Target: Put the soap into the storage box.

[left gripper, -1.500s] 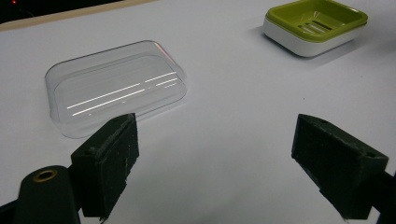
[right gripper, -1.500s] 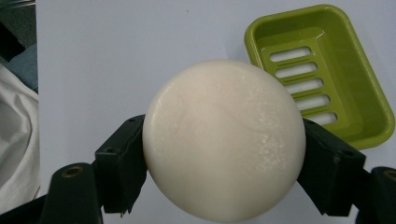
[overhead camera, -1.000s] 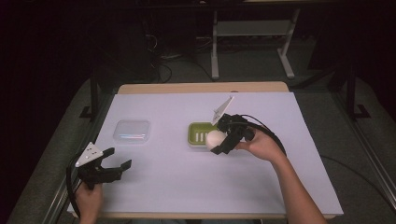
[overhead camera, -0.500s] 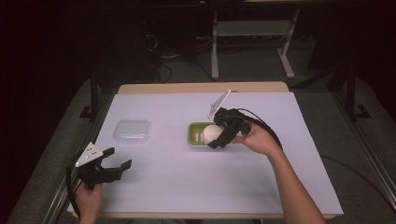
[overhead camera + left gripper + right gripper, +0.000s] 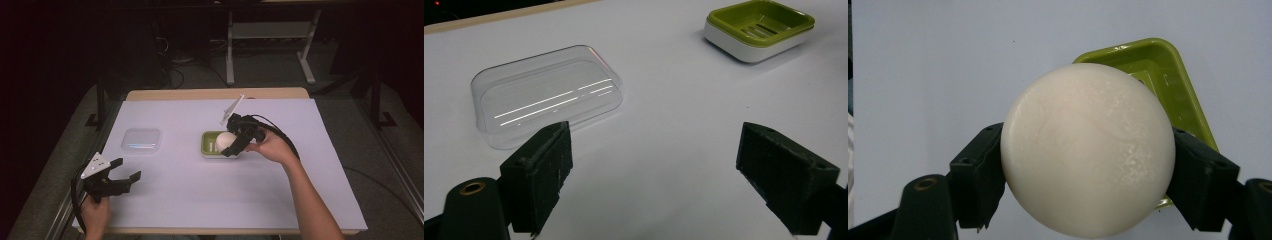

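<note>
Since the earlier frame the right gripper [image 5: 228, 146] has edged slightly up and left in the high view, carrying the round white soap [image 5: 226, 140] further over the green soap dish [image 5: 209, 148] at frame centre. Its jaws pinch the soap from both sides. At lower left the left gripper [image 5: 127, 170] is unmoved, jaws spread, with the clear lid [image 5: 141, 141] lying above it.

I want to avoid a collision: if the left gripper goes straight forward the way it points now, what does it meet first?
Probably bare white table cover. The left gripper aims between the clear lid and the green soap dish; depth is unclear.
</note>
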Demonstrator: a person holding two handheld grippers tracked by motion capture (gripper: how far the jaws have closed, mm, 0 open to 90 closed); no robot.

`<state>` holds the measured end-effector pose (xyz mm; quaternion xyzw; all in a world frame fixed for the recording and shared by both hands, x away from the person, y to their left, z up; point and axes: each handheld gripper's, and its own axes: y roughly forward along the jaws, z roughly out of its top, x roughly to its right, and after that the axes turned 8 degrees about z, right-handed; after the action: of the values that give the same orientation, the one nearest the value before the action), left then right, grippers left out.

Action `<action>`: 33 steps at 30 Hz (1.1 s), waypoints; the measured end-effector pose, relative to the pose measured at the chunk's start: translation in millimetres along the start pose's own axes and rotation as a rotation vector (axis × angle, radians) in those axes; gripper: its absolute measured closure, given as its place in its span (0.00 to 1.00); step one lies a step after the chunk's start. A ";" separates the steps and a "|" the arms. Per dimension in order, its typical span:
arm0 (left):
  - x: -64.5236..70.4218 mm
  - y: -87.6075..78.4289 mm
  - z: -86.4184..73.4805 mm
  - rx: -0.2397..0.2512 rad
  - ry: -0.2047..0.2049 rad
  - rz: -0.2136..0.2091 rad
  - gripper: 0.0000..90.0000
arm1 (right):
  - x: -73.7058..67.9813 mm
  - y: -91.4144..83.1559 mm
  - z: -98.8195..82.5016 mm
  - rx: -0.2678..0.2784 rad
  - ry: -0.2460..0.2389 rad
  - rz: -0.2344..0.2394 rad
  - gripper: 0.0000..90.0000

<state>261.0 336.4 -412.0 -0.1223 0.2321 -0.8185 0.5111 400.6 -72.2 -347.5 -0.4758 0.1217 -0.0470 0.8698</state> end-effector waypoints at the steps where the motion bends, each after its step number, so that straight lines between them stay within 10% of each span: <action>1: 0.0 -0.3 0.1 -0.004 0.002 0.001 0.16 | 0.8 0.9 0.3 0.003 0.000 0.001 0.27; 33: 0.6 0.4 0.0 -0.004 -0.002 -0.003 0.16 | 29.0 27.8 1.8 -0.022 0.077 -0.020 0.26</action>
<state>261.1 335.8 -412.2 -0.1245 0.2333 -0.8187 0.5098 428.1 -61.4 -374.8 -0.4842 0.1509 -0.0728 0.8587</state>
